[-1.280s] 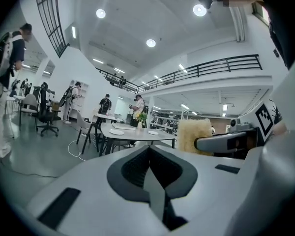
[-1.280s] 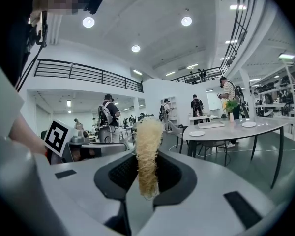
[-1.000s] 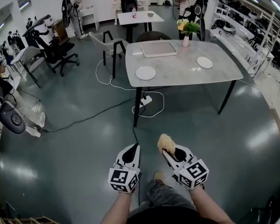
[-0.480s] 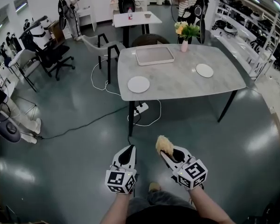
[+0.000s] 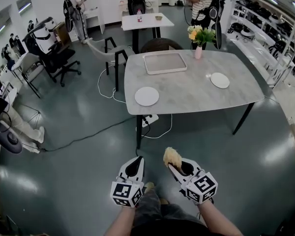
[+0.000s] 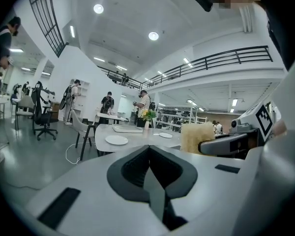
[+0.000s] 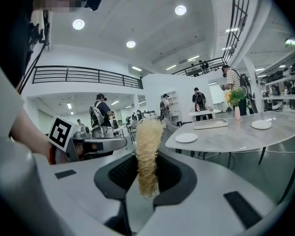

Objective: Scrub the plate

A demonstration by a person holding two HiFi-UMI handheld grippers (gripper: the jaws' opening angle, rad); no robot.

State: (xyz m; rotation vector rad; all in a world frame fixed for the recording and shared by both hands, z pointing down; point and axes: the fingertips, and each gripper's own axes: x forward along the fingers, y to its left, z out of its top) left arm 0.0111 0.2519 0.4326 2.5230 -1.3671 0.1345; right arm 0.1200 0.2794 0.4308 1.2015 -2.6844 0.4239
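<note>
Right tool (image 5: 175, 165) was clenched on a pale yellow, fibrous scrubber (image 5: 172, 156), which stood up out of the jaws with its long axis running along them, the tuft pointing forward and up. Left tool (image 5: 136, 161) was clenched too, its jaws pressed together on nothing. Both hung low in front of the person, over the floor (image 5: 64, 181), side by side and near each other.

Neither plate was within reach. The near plate (image 5: 146, 96) lay flat by the front left edge of the tabletop (image 5: 187, 95), well apart from both tools: almost straight ahead of the left tool, and ahead and a little to the left of the right one. The far plate (image 5: 220, 80) sat toward the tabletop's right side, ahead and to the right of the scrubber. A tray (image 5: 165, 62) and a vase of flowers (image 5: 198, 38) stood further back.

No scrubbing appeared to have begun; the step in hand looked like the approach to the tabletop. Which plate was meant could not be told. If the near one, the left tool was slightly closer to steady its rim, while the right would have to carry the scrubber forward and tip it down onto the flat face.
</note>
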